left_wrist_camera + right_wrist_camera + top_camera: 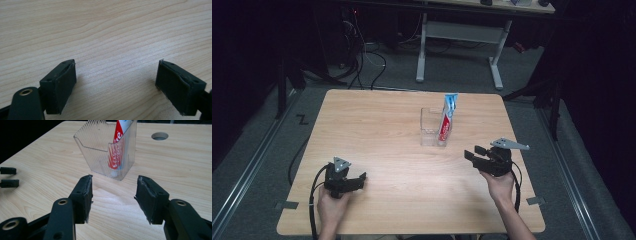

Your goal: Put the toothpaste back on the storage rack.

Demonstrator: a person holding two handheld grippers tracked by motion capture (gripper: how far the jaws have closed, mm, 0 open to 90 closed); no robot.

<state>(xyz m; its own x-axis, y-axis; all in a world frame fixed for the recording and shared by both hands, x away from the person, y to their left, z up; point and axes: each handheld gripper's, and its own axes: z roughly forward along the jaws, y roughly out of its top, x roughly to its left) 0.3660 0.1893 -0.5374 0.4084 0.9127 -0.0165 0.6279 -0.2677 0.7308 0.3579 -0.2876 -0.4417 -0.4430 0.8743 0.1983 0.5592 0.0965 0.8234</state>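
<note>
A clear ribbed plastic holder (431, 127) (107, 150) stands on the wooden table (402, 170) right of centre. A red, white and blue toothpaste tube (447, 119) (117, 147) stands upright inside it, cap down. My right gripper (475, 152) (113, 197) hovers just short of the holder, pointing at it, jaws open and empty. My left gripper (360, 179) (116, 85) rests low over the table's near left part, jaws wide open over bare wood.
A round cable hole (160, 136) lies in the table beyond the holder. The left gripper's fingertips (8, 177) show at the left edge of the right gripper view. A white-legged desk (462, 35) and cables stand on the floor behind the table.
</note>
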